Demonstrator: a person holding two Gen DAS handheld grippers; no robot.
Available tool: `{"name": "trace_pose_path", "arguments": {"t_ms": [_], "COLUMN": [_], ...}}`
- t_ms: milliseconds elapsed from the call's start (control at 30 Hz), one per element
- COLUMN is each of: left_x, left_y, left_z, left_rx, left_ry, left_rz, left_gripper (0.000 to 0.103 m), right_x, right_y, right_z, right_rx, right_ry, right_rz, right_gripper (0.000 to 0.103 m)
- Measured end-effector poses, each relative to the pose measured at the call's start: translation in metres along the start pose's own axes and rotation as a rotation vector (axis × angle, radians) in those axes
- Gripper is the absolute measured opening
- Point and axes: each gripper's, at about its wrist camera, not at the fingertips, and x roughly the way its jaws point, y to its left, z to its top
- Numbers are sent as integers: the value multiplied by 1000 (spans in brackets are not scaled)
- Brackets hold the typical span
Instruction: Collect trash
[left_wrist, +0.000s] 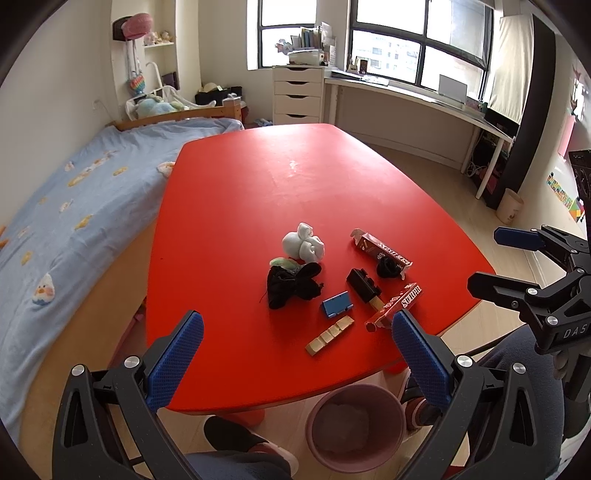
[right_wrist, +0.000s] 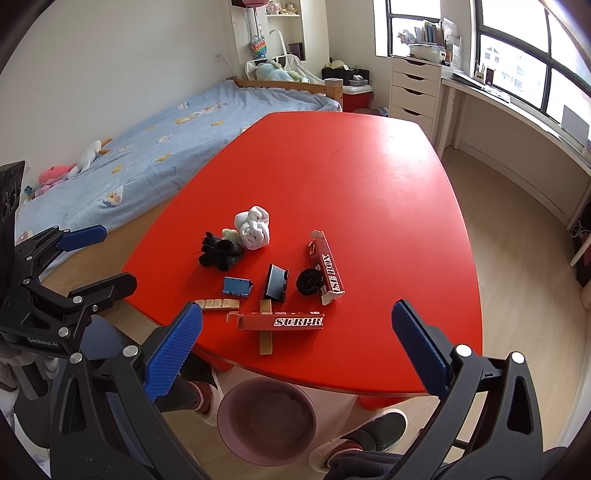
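In a bedroom, the red table (left_wrist: 258, 192) beside the blue-covered bed (left_wrist: 74, 192) bears two red cartons (right_wrist: 280, 322), two sock bundles (right_wrist: 253, 227); both grippers (left_wrist: 295, 354) (right_wrist: 295, 350) gape empty.

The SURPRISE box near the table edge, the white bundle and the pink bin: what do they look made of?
SURPRISE box: likely thin printed cardboard, slightly glossy; an open end flap shows a pale inside.
White bundle: soft knit fabric, matte, rolled with folds; possibly socks.
Pink bin: probably moulded plastic, smooth rounded rim, dull sheen.
Both claws, left and right, are open and hold nothing.
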Motion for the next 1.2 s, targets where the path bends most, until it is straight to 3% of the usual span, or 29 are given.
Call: {"name": "trace_pose_path", "arguments": {"t_ms": [1200], "left_x": [-1], "left_y": [6], "left_z": [-3], "left_rx": [-31], "left_ry": [5], "left_rz": [-15], "left_gripper": [98], "right_x": [0], "right_y": [0], "right_z": [-6], "right_rx": [2], "right_ry": [7], "right_rz": [-4], "right_gripper": [100]}}
